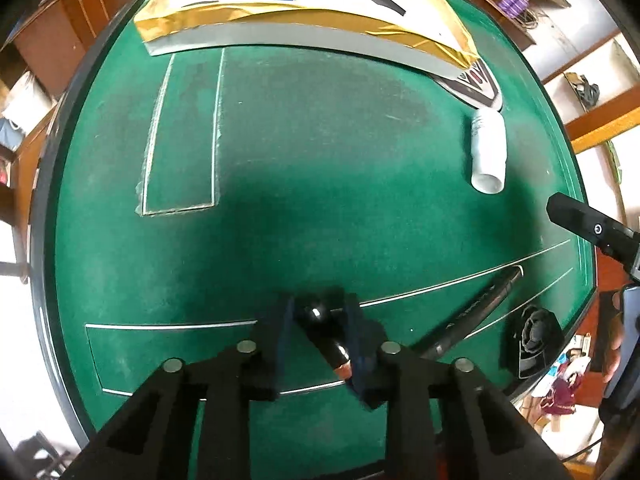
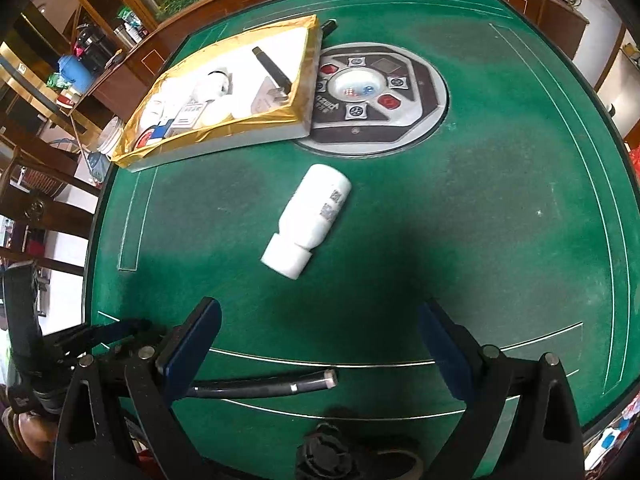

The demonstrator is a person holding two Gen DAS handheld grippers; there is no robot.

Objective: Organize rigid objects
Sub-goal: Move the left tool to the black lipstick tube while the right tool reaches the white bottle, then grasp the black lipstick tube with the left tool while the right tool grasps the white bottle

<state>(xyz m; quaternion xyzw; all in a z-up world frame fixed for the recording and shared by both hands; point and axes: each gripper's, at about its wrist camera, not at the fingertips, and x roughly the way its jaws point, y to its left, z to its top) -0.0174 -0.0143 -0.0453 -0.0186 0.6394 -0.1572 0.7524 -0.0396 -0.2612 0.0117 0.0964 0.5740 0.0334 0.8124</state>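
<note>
Left hand-held gripper (image 1: 316, 334) clamps glossy dark cylinder (image 1: 328, 340); right hand-held gripper (image 2: 320, 352) wide, empty.

Matt green felt tabletop (image 2: 480, 220), worn pale in patches; smooth white plastic bottle (image 2: 310, 220); crinkled glossy gold foil on tray (image 2: 224, 128); glossy black rod (image 2: 260, 388), metal-tipped.
</note>
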